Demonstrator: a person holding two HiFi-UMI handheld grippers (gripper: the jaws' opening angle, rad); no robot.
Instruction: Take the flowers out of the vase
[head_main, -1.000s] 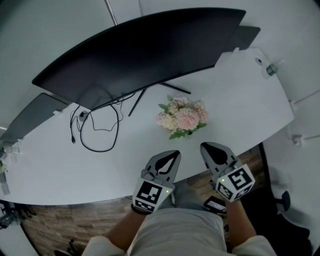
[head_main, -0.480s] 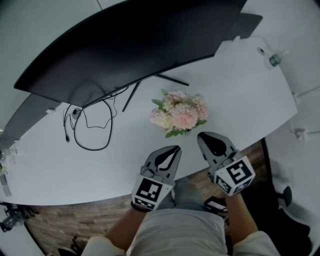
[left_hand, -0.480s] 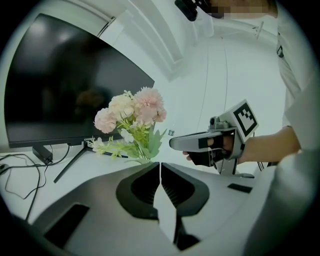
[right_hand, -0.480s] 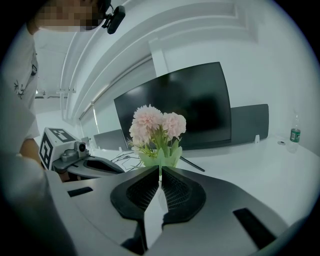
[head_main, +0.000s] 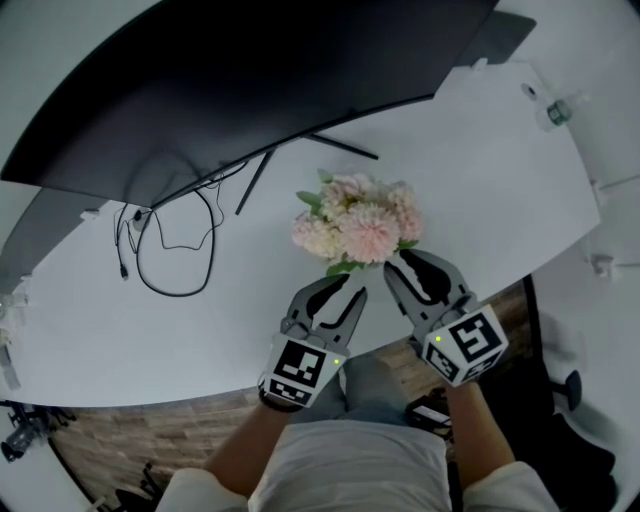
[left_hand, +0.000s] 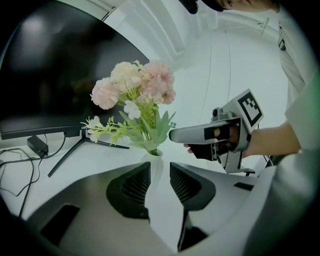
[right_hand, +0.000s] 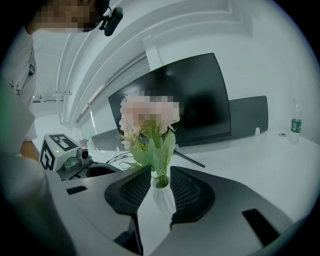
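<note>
1. Head view gives me the layout. The white table (head_main: 480, 180) has a curved front edge, and both grippers sit right at it. The flowers (head_main: 355, 220) stand just past that edge, near the middle of the table.
2. I see bare tabletop to the right of the flowers. To their left lies a looped black cable (head_main: 175, 255). Behind them the monitor (head_main: 250, 80) overhangs the table, and its thin stand legs reach toward the flowers.
3. My count is one bunch of pink flowers, one white ribbed vase (right_hand: 162, 197), one monitor, one cable loop, one small bottle (head_main: 558, 110) at the far right corner, and two grippers.
4. The left gripper (head_main: 335, 292) points away from me at the flowers and tips a little downward, with its marker cube toward my body. Its fingers are opening and press on nothing. In the left gripper view the vase shows beyond the gap between them.
5. The right gripper (head_main: 412, 265) lies alongside and is angled slightly inward, with its tips just under the bouquet's near edge. Its fingers are opening too. In the right gripper view the vase stands in the gap between the pads, and they are not clamped on it.
6. The flowers are upright in the vase.
</note>
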